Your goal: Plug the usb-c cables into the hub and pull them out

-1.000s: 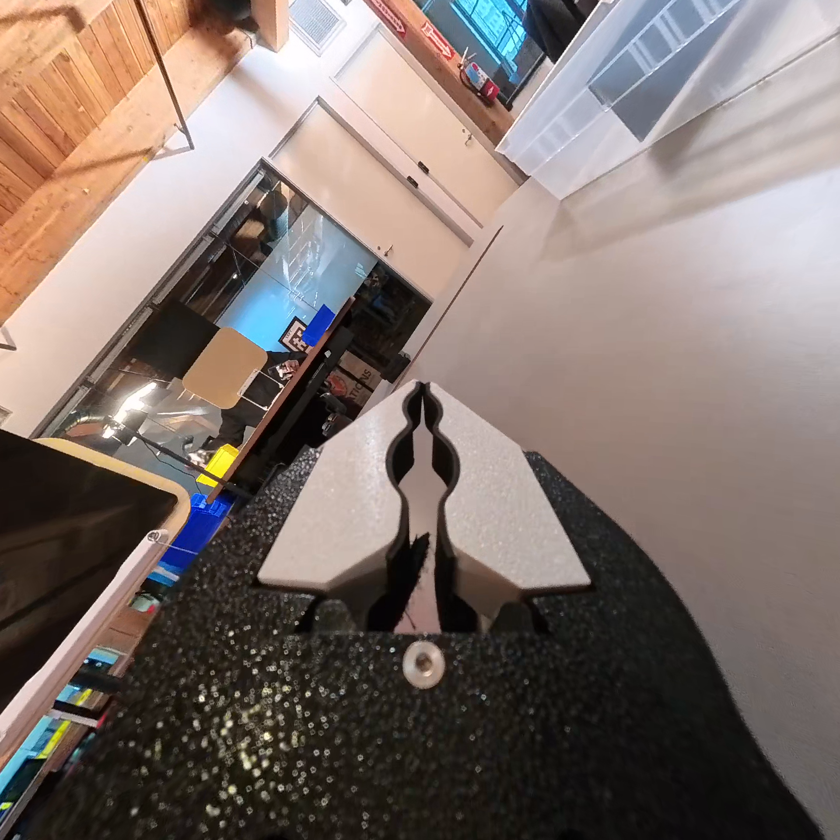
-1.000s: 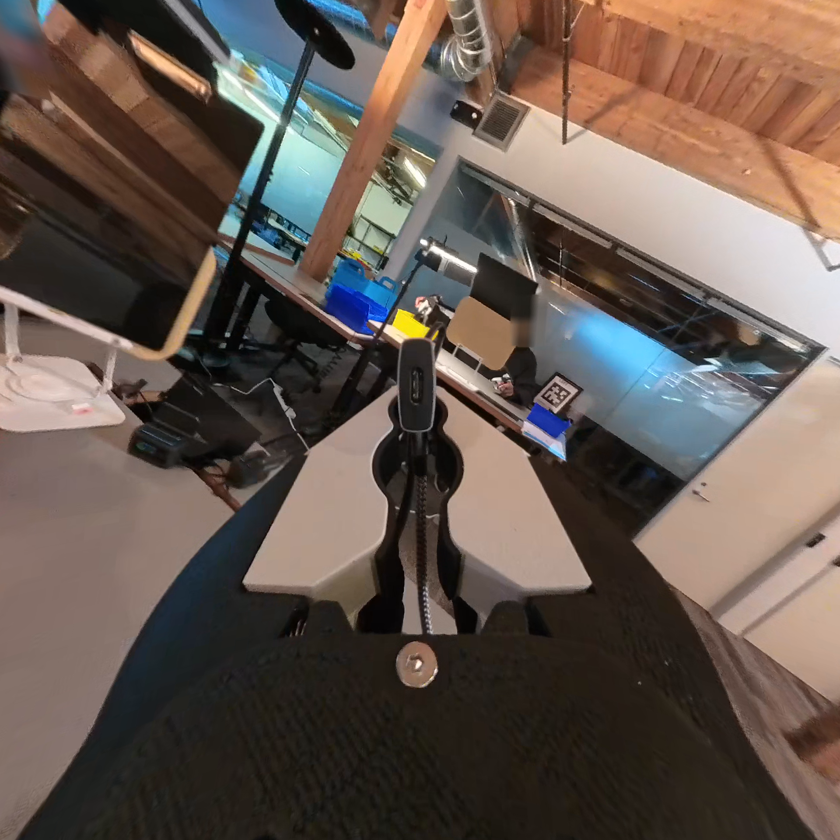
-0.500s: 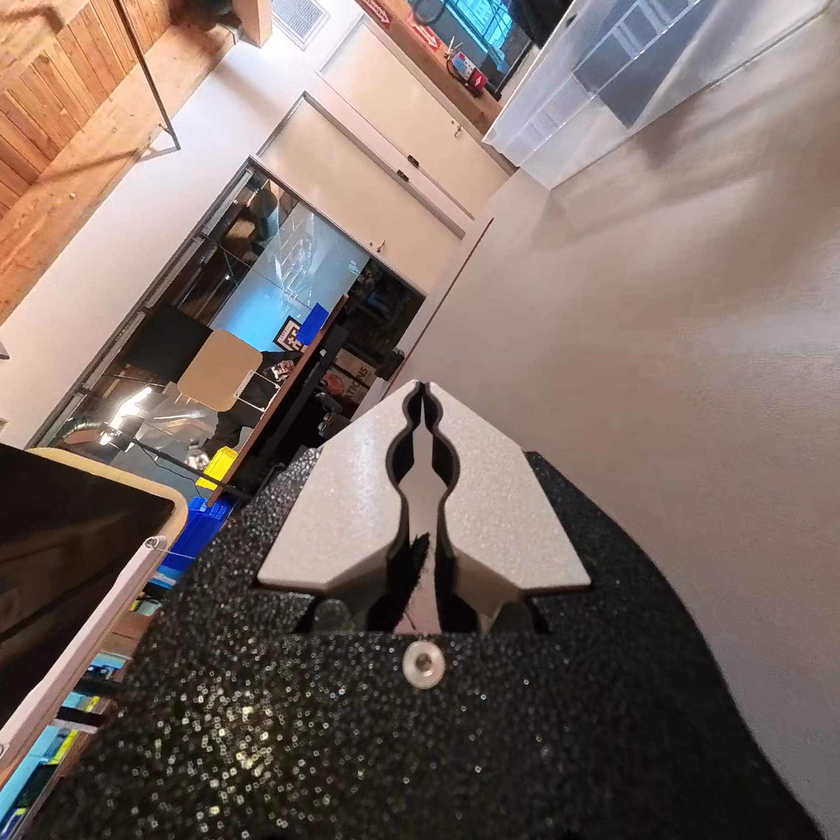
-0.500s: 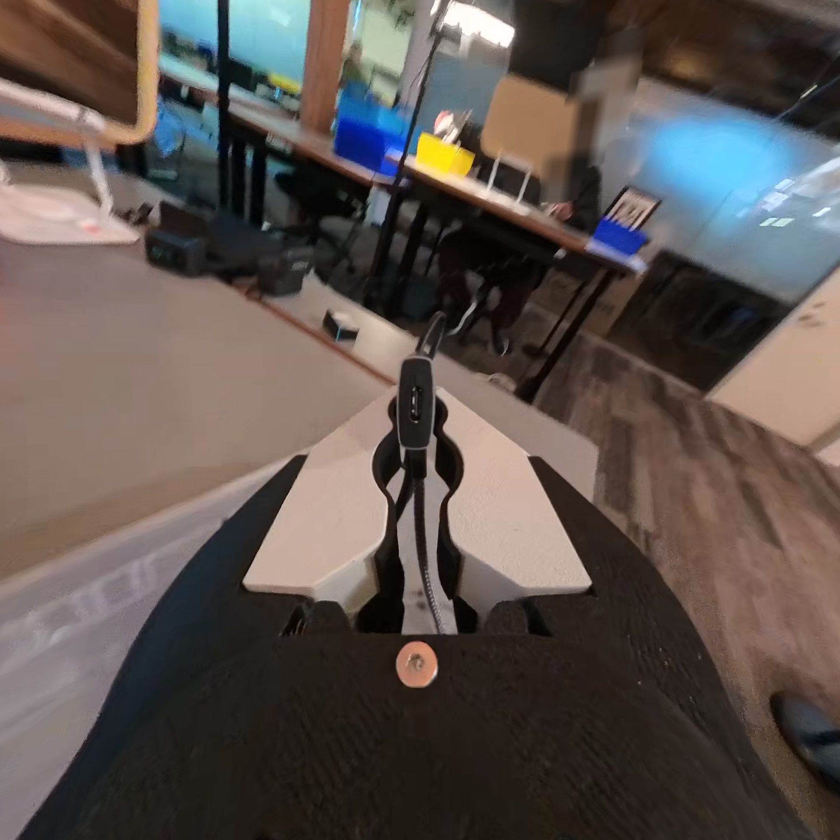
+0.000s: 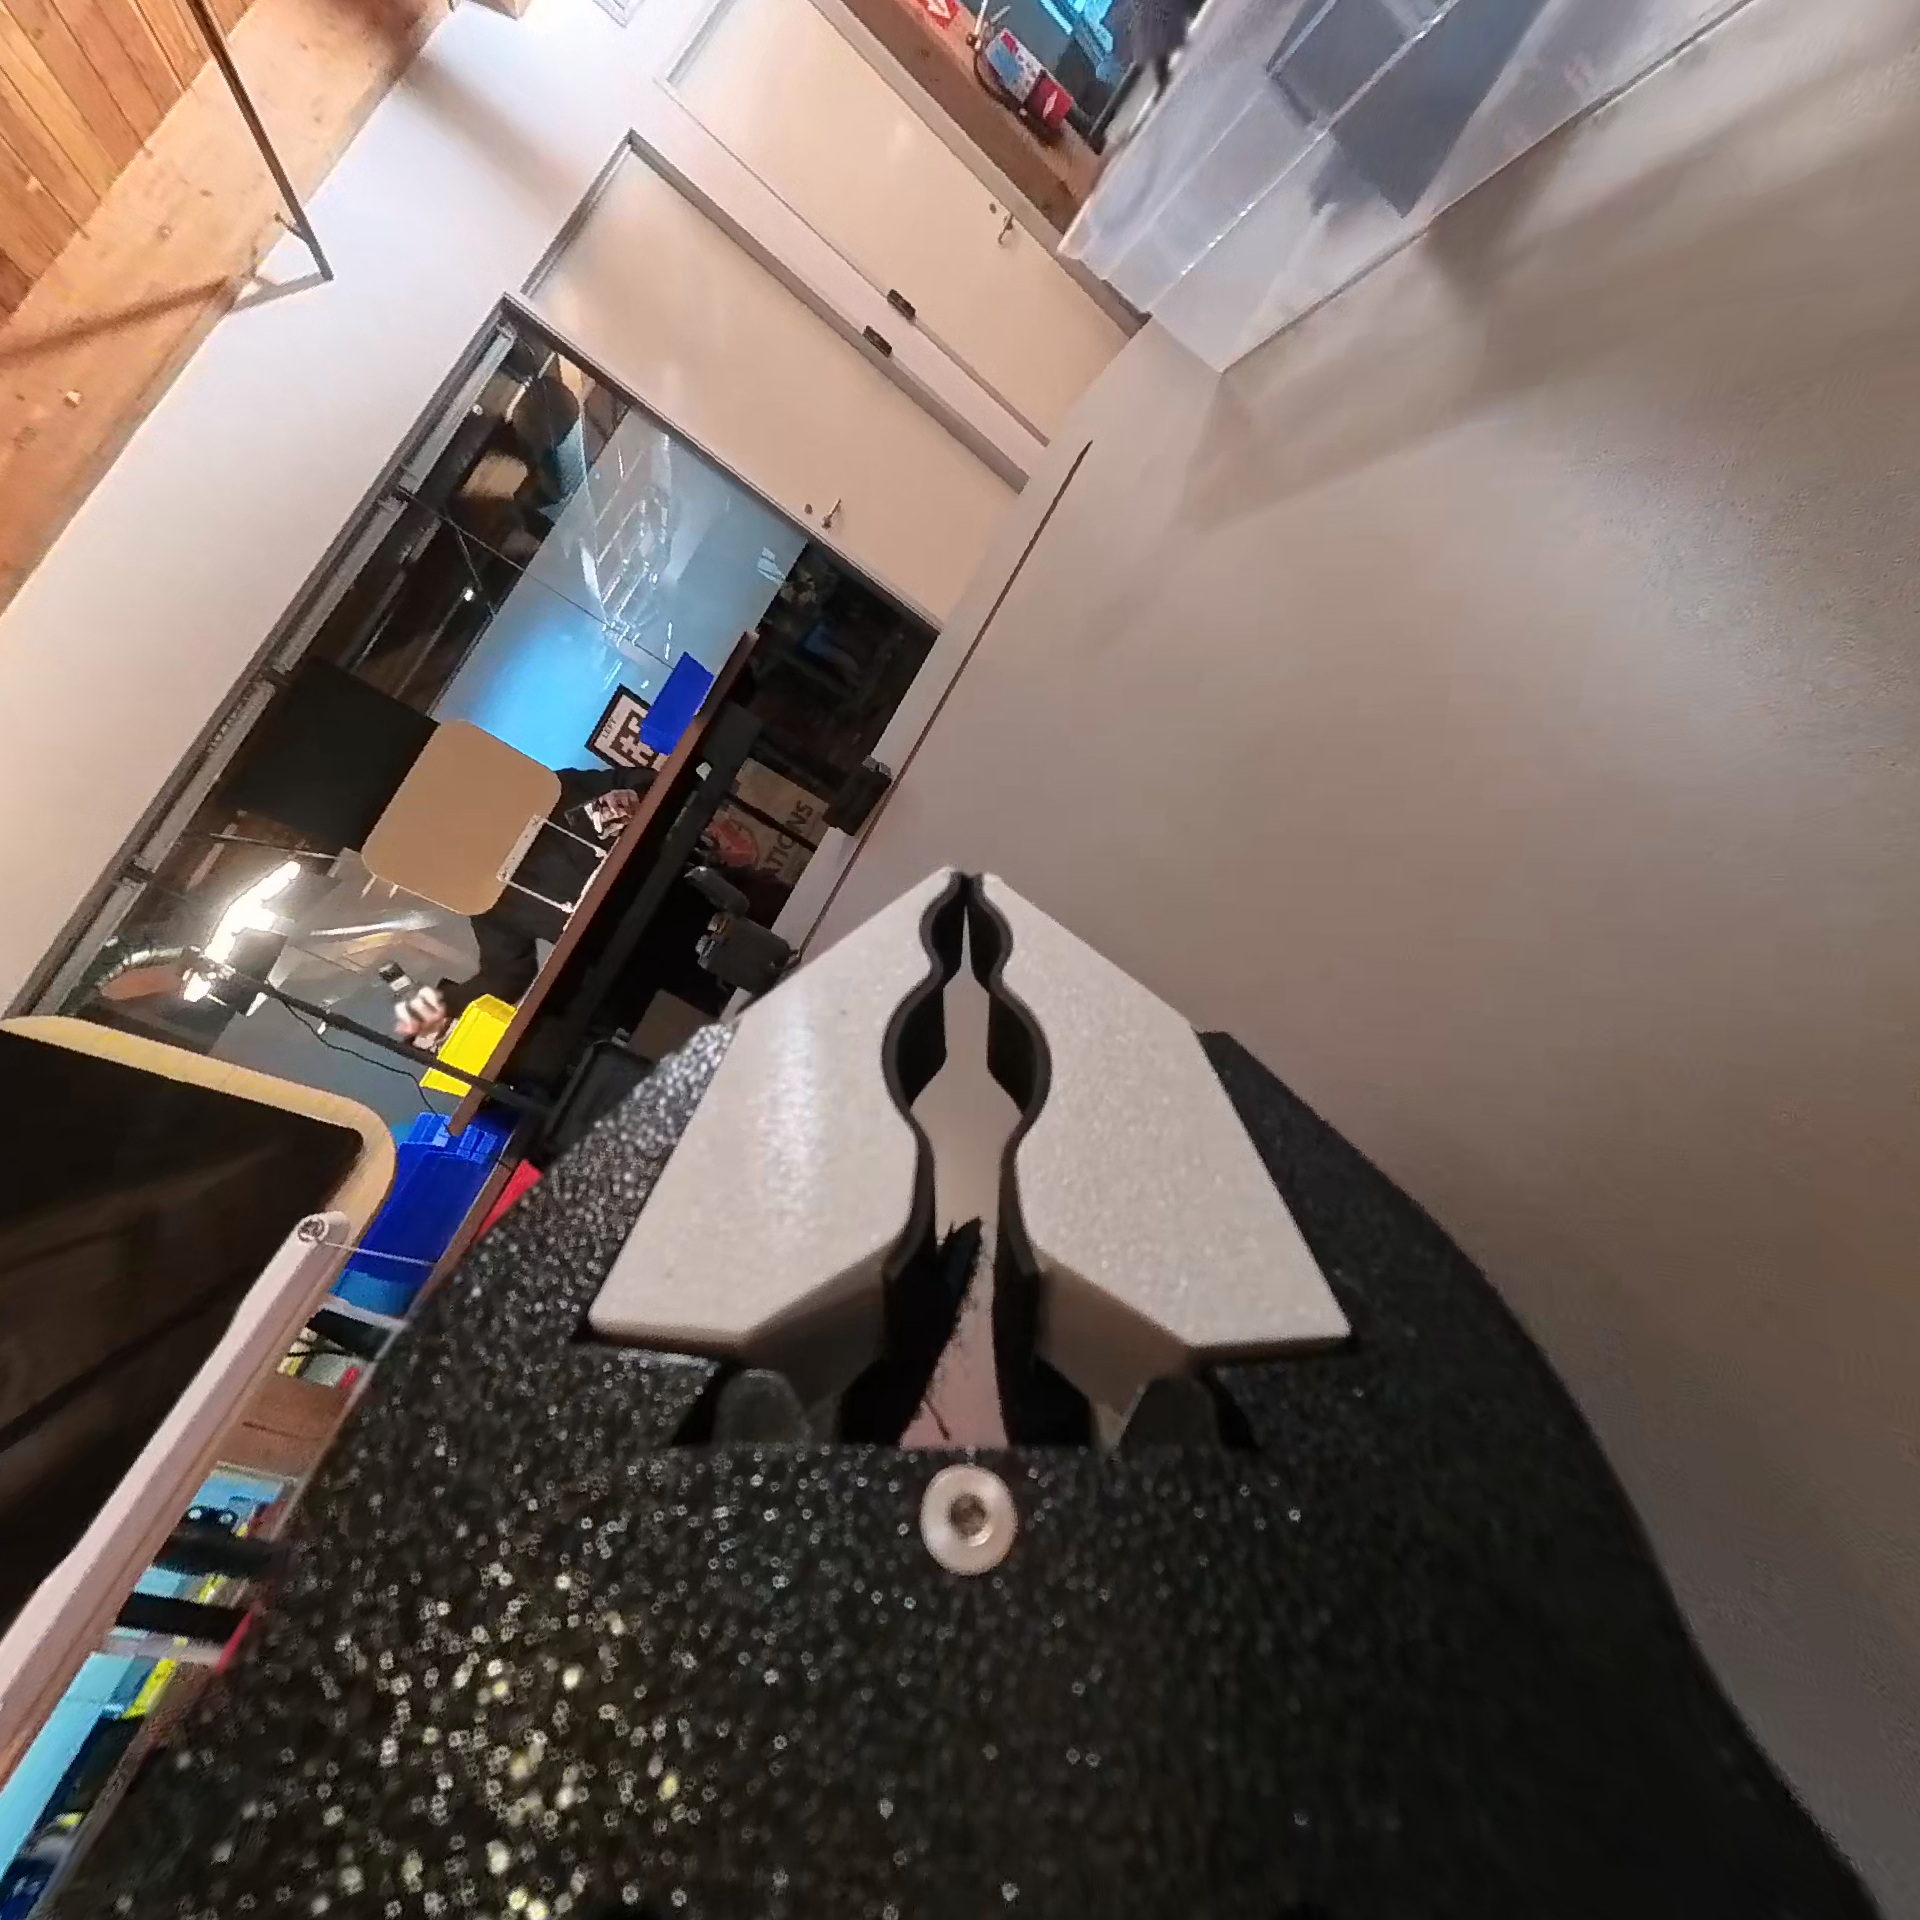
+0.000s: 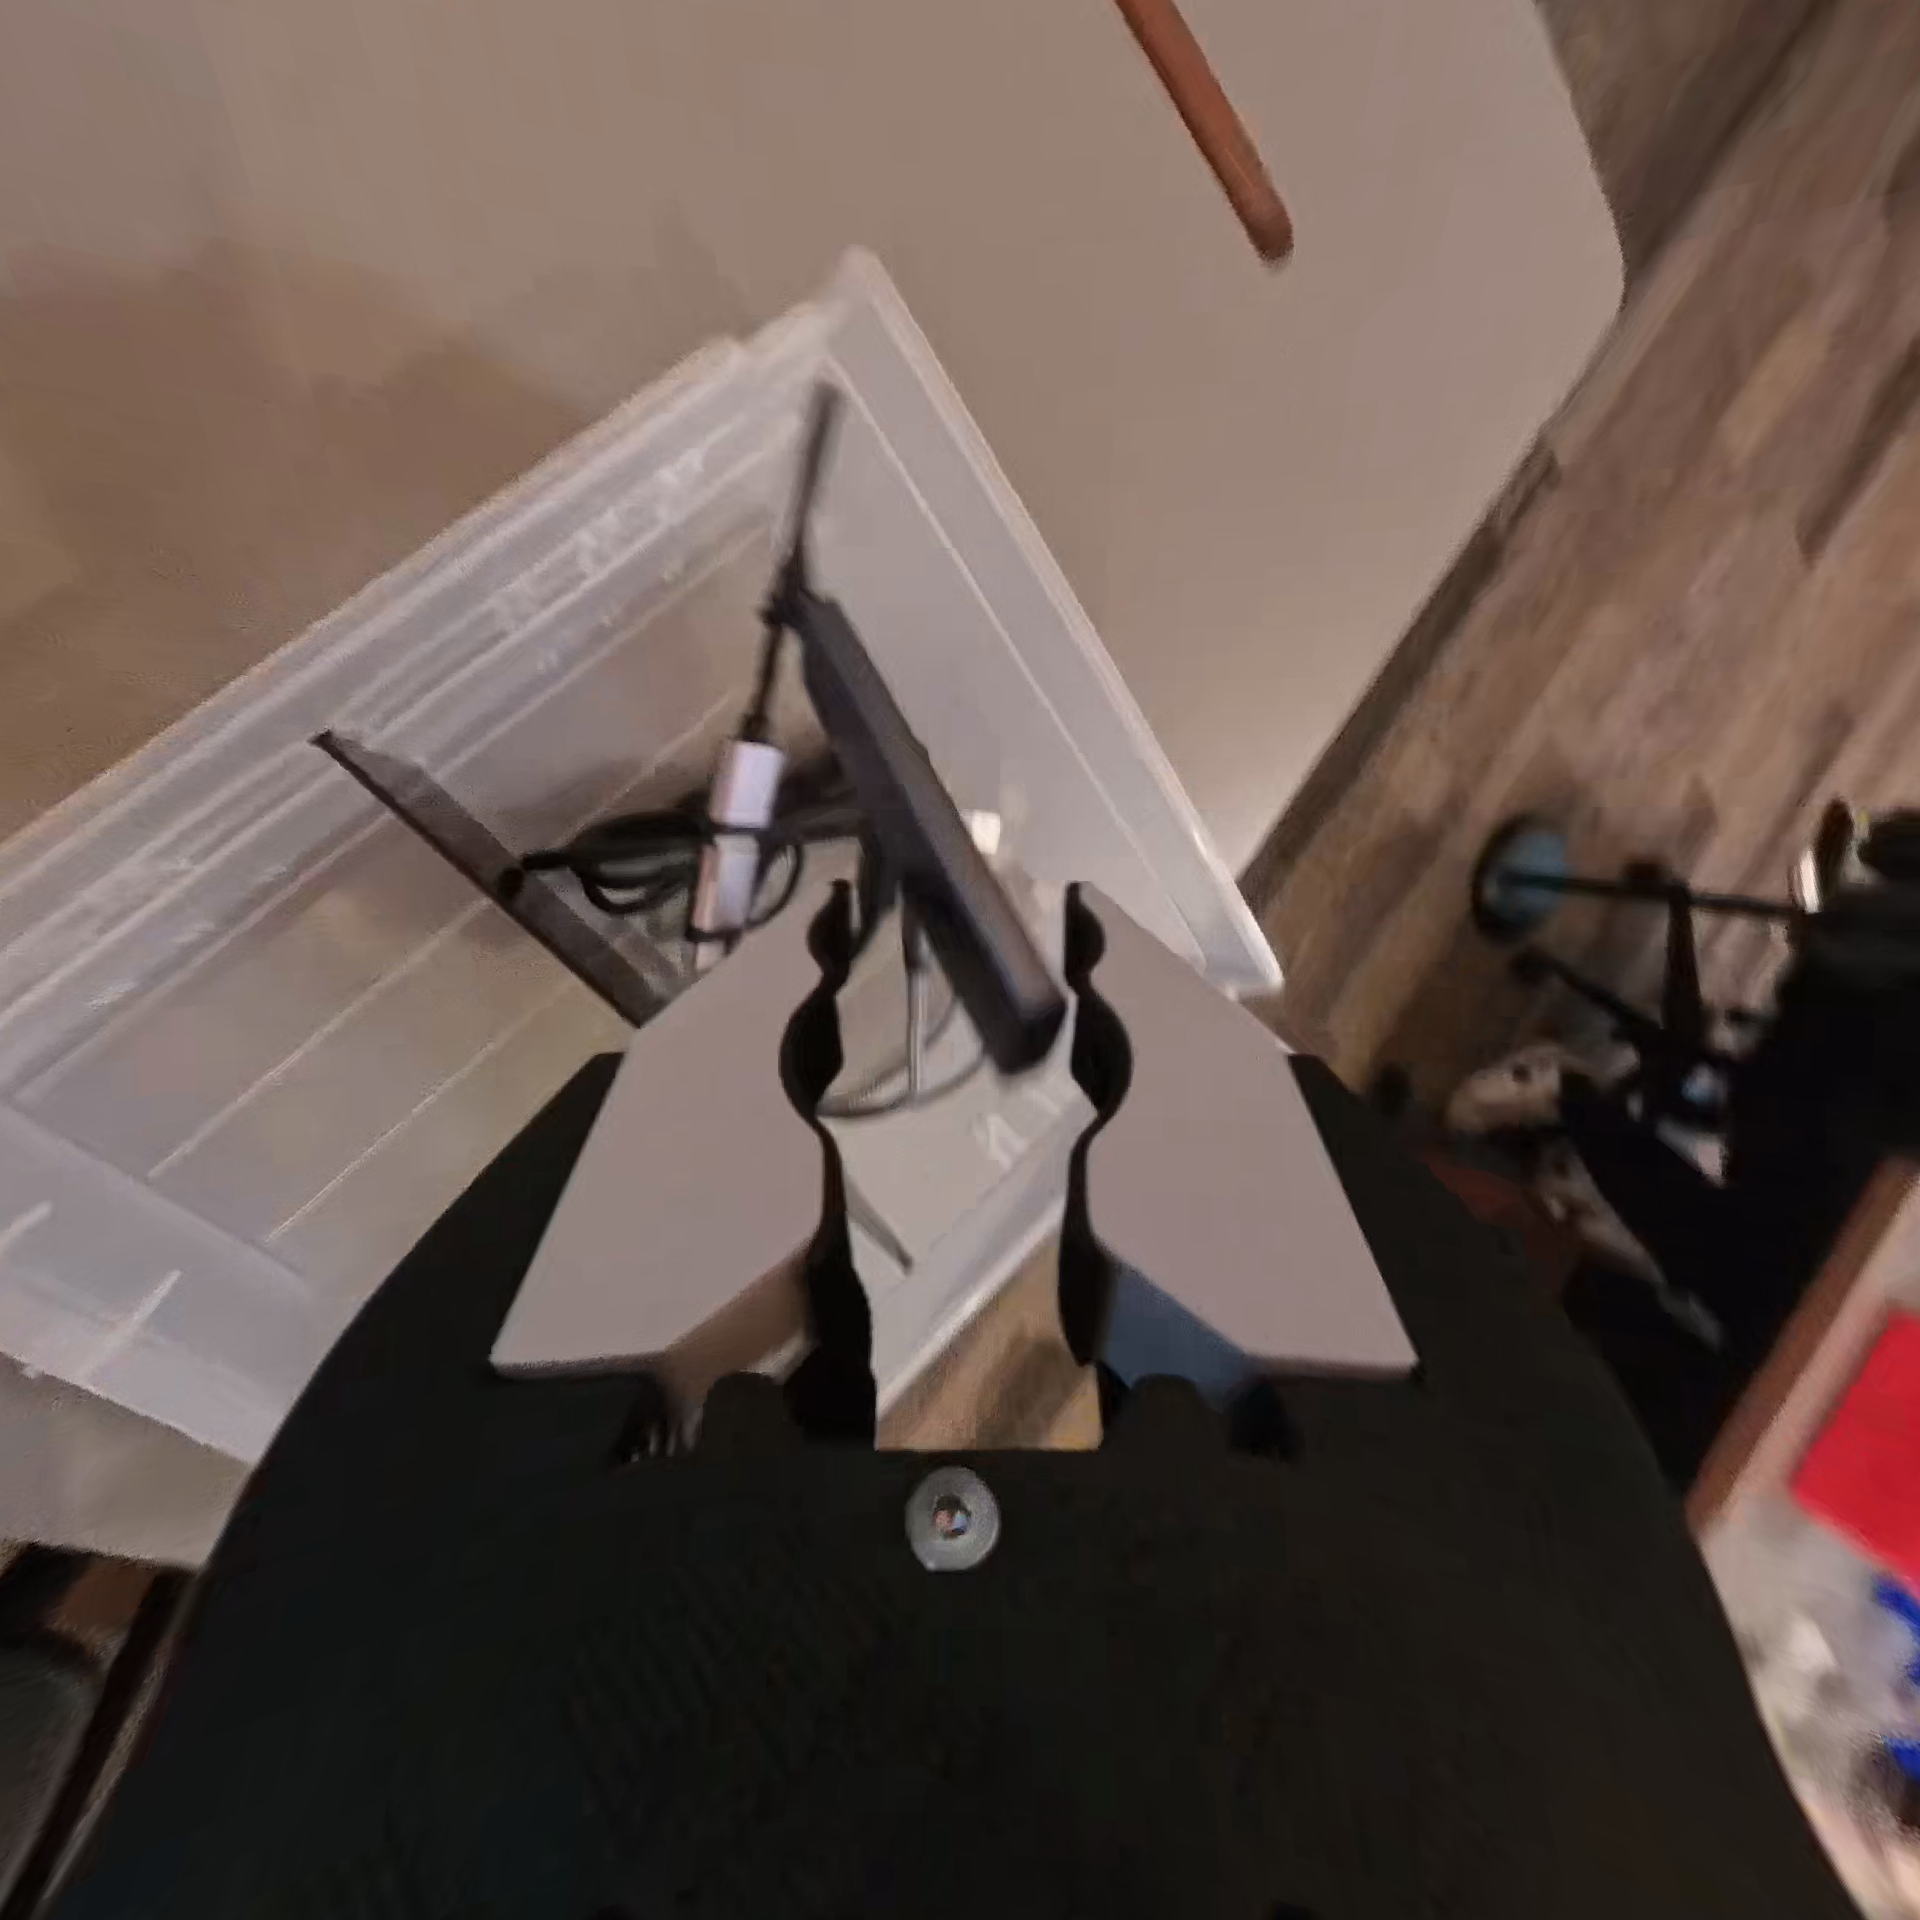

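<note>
In the right wrist view my right gripper (image 6: pixel 956 904) is open and empty, pointing down into a clear plastic bin (image 6: pixel 1039 499). A long dark hub (image 6: pixel 894 810) lies slanted in the bin, its near end between my fingertips and further down. A silver braided cable (image 6: pixel 914 1039) lies just under the gap. A coil of dark cables (image 6: pixel 634 862) and a white adapter (image 6: pixel 743 795) lie left of the hub. The picture is motion-blurred. In the left wrist view my left gripper (image 5: pixel 961 883) is shut and empty above the beige table (image 5: pixel 1507 831).
The clear bin also shows far off at the top right of the left wrist view (image 5: pixel 1299 187). A dark screen on a white stand (image 5: pixel 125 1268) is at the left. In the right wrist view, a dark flat bar (image 6: pixel 468 821) leans in the bin; floor and stands (image 6: pixel 1662 935) lie right. About 45 cm separates my left fingertips from my right.
My right gripper swung down from facing the room to facing the bin and opened; the usb-c cable it held is no longer between its jaws. My left gripper barely moved.
</note>
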`<state>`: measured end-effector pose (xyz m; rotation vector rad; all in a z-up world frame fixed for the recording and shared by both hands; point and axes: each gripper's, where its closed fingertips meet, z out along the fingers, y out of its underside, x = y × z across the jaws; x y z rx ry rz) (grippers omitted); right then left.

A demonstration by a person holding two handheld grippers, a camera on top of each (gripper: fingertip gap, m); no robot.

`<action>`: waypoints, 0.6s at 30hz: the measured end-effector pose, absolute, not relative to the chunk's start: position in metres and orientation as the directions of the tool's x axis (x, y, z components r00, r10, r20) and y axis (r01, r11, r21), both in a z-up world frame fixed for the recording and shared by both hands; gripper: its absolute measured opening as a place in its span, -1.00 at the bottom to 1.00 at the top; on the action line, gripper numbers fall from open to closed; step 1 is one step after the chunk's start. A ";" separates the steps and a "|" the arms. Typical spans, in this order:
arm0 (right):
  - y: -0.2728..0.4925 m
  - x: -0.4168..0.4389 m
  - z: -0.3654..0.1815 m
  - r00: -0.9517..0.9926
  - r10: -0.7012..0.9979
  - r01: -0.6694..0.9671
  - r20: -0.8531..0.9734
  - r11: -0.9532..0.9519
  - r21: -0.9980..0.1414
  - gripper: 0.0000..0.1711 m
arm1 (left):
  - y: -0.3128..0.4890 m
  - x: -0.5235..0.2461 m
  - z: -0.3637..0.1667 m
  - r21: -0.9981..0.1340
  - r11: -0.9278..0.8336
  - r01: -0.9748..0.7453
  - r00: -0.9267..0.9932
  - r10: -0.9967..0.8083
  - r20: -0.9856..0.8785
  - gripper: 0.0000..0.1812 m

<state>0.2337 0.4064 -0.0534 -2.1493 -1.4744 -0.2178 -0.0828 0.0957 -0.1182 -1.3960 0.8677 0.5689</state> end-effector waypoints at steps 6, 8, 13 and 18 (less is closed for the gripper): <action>0.392 0.264 -0.012 0.401 0.642 0.901 0.654 -0.403 -0.158 -0.48 | 0.098 -0.088 -0.116 -0.630 0.103 -0.770 0.617 -0.132 -0.776 -1.00; 0.377 0.223 0.016 0.427 0.586 0.904 0.689 -0.262 -0.337 -0.52 | 0.099 -0.089 -0.117 -0.628 0.096 -0.772 0.616 -0.128 -0.777 -0.99; 0.272 0.043 0.056 0.432 0.783 0.441 0.448 0.250 -0.862 -0.57 | 0.100 -0.089 -0.117 -0.642 0.091 -0.761 0.630 -0.134 -0.765 -0.97; 0.189 -0.064 0.009 0.186 0.979 0.001 0.087 0.088 -0.996 -0.56 | 0.101 -0.091 -0.119 -0.675 0.071 -0.735 0.661 -0.153 -0.735 -0.98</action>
